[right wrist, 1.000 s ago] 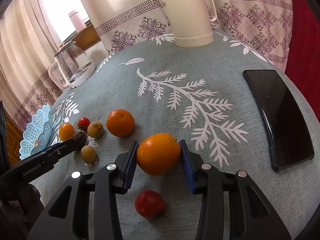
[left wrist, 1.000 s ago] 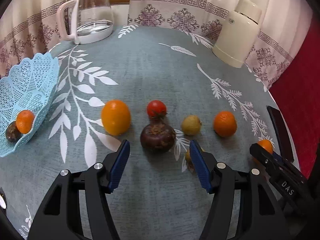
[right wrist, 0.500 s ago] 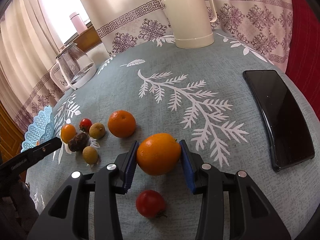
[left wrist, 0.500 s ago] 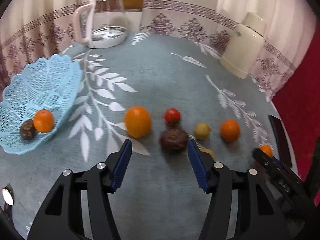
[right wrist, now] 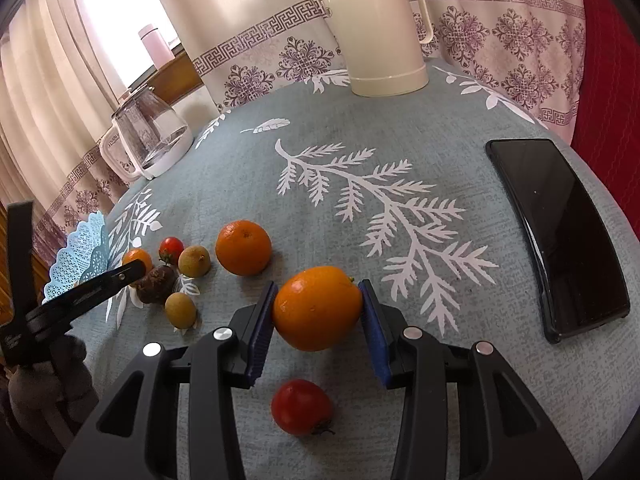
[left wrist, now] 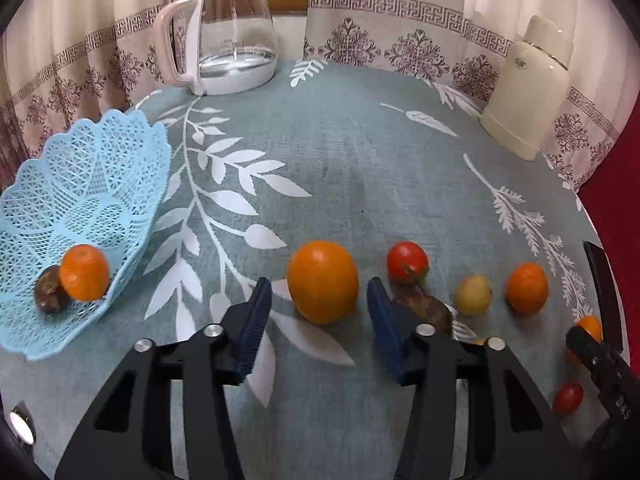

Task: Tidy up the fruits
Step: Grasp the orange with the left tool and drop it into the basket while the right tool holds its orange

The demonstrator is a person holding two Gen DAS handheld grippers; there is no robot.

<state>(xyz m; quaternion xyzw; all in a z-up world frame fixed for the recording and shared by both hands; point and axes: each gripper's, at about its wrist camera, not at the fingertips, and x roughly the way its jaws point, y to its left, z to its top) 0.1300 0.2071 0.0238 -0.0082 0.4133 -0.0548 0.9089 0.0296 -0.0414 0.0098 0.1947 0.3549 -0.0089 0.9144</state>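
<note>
Matt woven grey-blue leaf-print cloth (right wrist: 460,152); glossy black slab phone (right wrist: 560,232); clear glass jug (left wrist: 236,36); lacy light-blue plastic basket (left wrist: 80,184).

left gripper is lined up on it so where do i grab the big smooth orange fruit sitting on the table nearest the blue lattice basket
Grip the big smooth orange fruit across its widest middle, coming straight ahead and low along the table. It is round and wider than the gap looks deep, and the open left gripper already frames both flanks. The dark brown fruit behind the right-hand finger leaves little room there.
</note>
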